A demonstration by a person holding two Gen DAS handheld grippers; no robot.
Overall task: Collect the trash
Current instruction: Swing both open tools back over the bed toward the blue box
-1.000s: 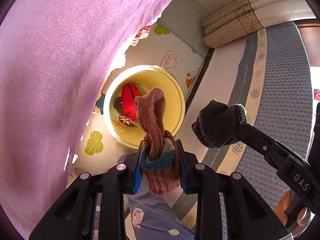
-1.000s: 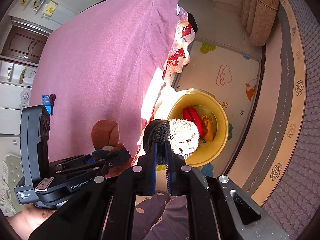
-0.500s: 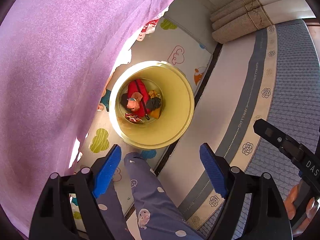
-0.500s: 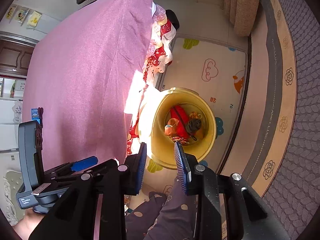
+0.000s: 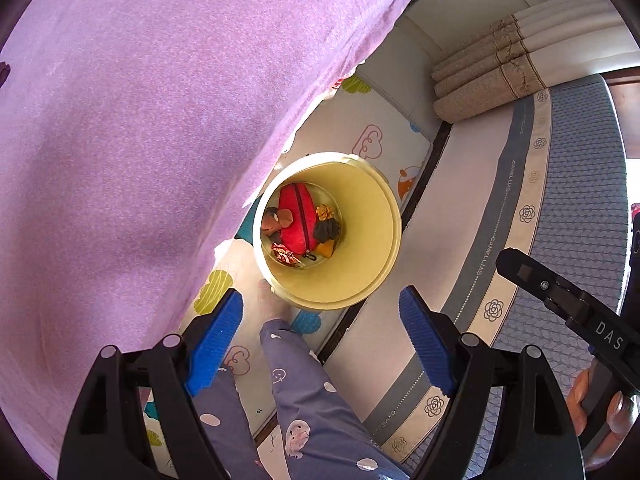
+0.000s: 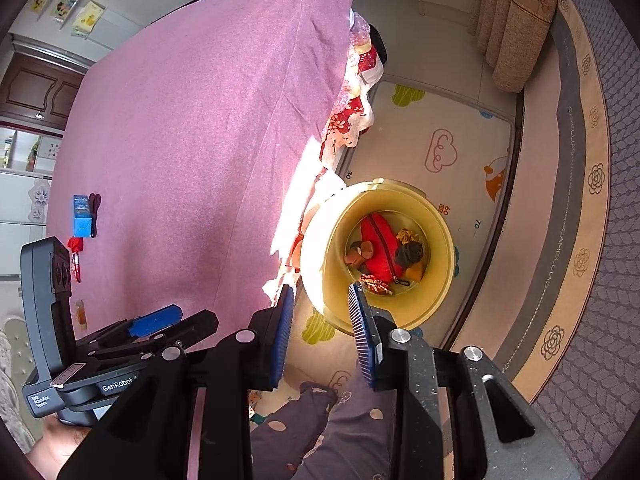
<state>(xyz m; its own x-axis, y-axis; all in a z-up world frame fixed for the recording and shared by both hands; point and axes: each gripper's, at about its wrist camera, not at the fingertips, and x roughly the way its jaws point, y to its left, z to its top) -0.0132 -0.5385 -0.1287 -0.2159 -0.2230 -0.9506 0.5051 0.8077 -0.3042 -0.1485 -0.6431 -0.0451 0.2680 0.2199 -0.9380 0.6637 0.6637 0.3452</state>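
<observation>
A yellow bin (image 5: pixel 360 276) (image 6: pixel 332 240) stands on the play mat beside the bed. Inside lie a red zip pouch (image 5: pixel 298 220) (image 6: pixel 378 244), a brown sock (image 5: pixel 276 220) (image 6: pixel 360 250), a dark sock (image 5: pixel 326 229) (image 6: pixel 408 254) and a crumpled wrapper (image 5: pixel 285 256) (image 6: pixel 376 283). My left gripper (image 5: pixel 320 332) is open and empty, high above the bin. My right gripper (image 6: pixel 320 312) is open and empty, above the bin's near rim. A blue box (image 6: pixel 82 216) and small red items (image 6: pixel 75 254) lie on the purple bed.
The purple bed (image 5: pixel 140 120) (image 6: pixel 200 128) fills the left side. A patterned mattress (image 5: pixel 576 208) (image 6: pixel 592 200) lies to the right. The person's legs in dotted trousers (image 5: pixel 312 408) (image 6: pixel 320 432) stand on the mat. Curtains (image 5: pixel 488 80) hang at the far end.
Both grippers opened and dropped the brown sock and the dark sock into the bin. Both grippers have since risen higher above the bin.
</observation>
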